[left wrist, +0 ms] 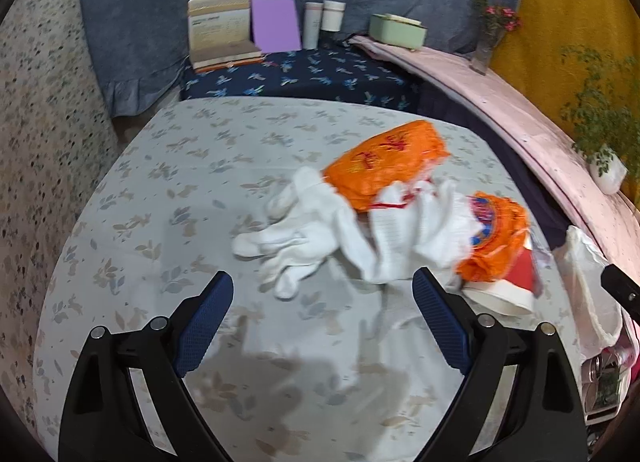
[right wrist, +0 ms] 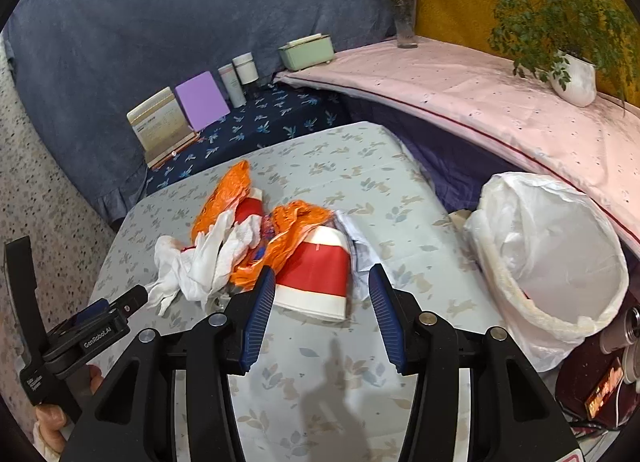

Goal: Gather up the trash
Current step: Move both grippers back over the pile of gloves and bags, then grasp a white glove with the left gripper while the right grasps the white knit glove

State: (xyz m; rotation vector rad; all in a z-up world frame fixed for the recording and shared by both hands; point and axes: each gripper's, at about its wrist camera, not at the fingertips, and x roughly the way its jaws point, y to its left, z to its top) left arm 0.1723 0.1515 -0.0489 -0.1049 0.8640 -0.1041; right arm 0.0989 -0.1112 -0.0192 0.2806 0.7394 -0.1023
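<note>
A trash pile lies on the leaf-print tablecloth (left wrist: 160, 222). It holds white gloves (left wrist: 304, 230), an orange wrapper (left wrist: 384, 166), a second crumpled orange wrapper (left wrist: 496, 238) and a red-and-white paper cup (left wrist: 508, 286) on its side. My left gripper (left wrist: 323, 278) stands open just short of the gloves, with nothing between its pads. In the right wrist view, my right gripper (right wrist: 322, 274) is open, its fingertips either side of the cup's (right wrist: 316, 266) wide end. The left pad is at the cup's edge and the right pad is apart from it. The gloves (right wrist: 192, 262) and the orange wrapper (right wrist: 288, 238) lie left of the cup.
A bin with a white plastic liner (right wrist: 520, 302) stands open at the table's right edge. Behind are a pink-covered ledge (right wrist: 480, 102) with a potted plant (right wrist: 572, 78) and a flower vase (right wrist: 404, 22), plus a green box (right wrist: 306, 50), books (right wrist: 160, 126) and bottles. A hand (right wrist: 52, 414) holds the left gripper's handle.
</note>
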